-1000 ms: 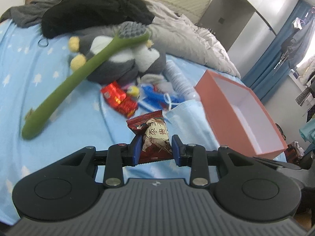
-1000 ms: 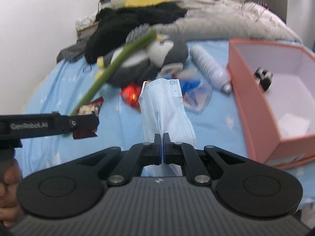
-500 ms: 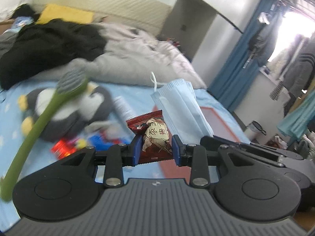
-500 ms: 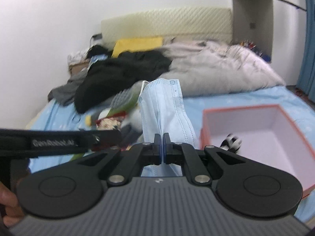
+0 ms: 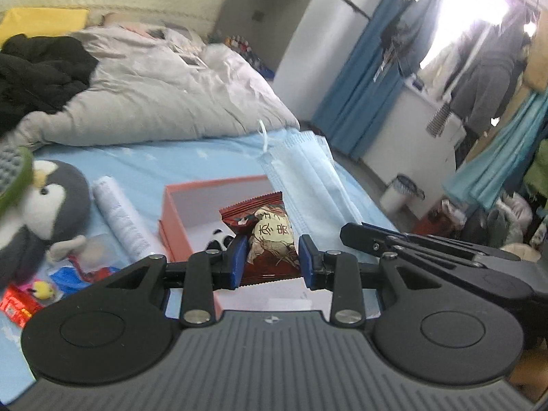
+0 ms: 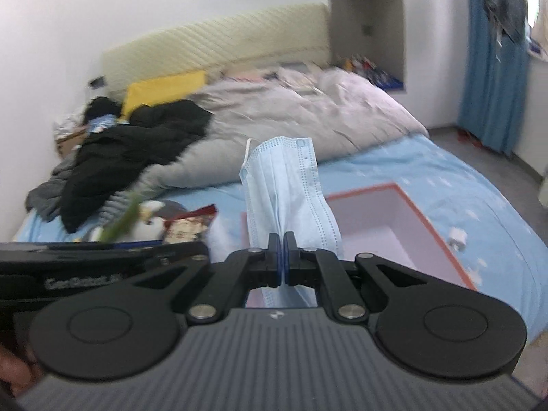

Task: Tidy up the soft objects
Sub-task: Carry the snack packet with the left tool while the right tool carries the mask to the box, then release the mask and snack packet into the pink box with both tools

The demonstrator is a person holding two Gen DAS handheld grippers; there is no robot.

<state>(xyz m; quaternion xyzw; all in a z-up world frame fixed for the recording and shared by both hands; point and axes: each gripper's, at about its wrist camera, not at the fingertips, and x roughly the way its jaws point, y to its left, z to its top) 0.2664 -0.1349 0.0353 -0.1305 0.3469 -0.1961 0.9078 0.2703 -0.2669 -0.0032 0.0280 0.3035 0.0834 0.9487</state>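
Dark red foil catches my eye first: the snack packet (image 5: 265, 239) sits upright between the blue pads of my left gripper (image 5: 270, 262), which pinch it from both sides. Just past it and below lies the salmon-pink box (image 5: 191, 205), open on the blue bed sheet (image 5: 144, 167), with a small black-and-white toy (image 5: 219, 238) inside near its left wall. My right gripper (image 6: 282, 262) has its jaws pressed together on the lower part of a pale blue face mask (image 6: 291, 185), which rises above the fingers; the box shows beyond it, to the right. Left of the box I see a white roll (image 5: 120, 215) and a grey penguin plush (image 5: 41, 205).
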